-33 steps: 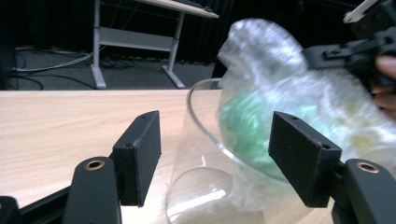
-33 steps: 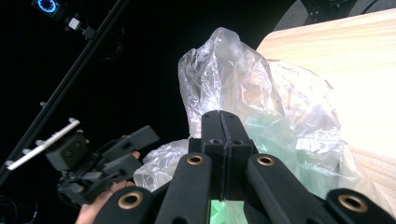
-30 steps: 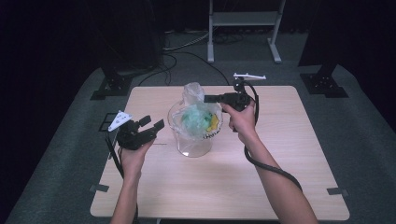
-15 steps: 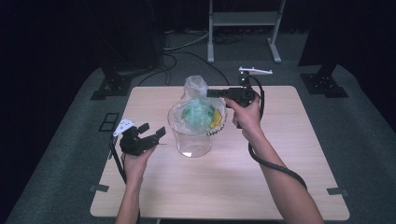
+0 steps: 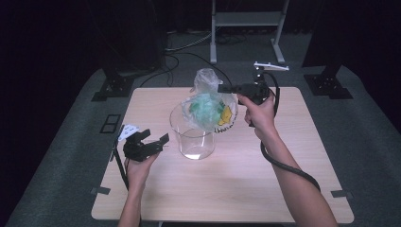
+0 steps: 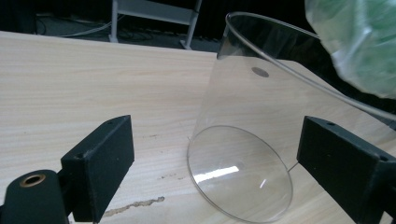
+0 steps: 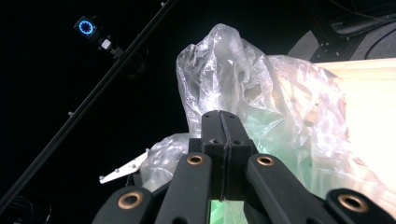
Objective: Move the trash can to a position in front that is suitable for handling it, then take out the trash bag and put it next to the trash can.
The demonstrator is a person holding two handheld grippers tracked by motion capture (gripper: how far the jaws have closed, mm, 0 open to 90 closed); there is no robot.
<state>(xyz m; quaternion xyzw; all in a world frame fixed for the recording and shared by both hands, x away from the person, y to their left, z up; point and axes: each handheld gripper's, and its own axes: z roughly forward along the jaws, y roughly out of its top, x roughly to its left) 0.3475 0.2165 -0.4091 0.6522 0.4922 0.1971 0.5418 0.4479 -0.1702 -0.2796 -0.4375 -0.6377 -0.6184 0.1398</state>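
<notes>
A clear round container [image 5: 193, 142] stands upright in the middle of the wooden table [image 5: 283, 189]. Its lower part holds nothing. Over its rim hangs a clear plastic bag [image 5: 208, 106] with green and yellow contents, its bottom just inside the mouth. My right gripper [image 5: 220, 88] is shut on the bag's crumpled top [image 7: 219, 70], jaws pressed together [image 7: 222, 115]. My left gripper [image 5: 153, 137] sits low at the container's left, a little apart from it. Its jaws have just been opening and now stand wide [image 6: 219, 154]. Nothing is pinched between them, and the container's base [image 6: 240, 179] lies just ahead.
A metal stand [image 5: 246, 19] rises on the floor behind the table. Black equipment bases sit at the back left [image 5: 113, 87] and back right [image 5: 328, 85], with cables on the floor between them. Bare tabletop spreads in front of and to the right of the container.
The right gripper has risen with the bag, so more of the bag is above the rim. The left gripper has sunk, drawn back from the container, and its jaws are wider.
</notes>
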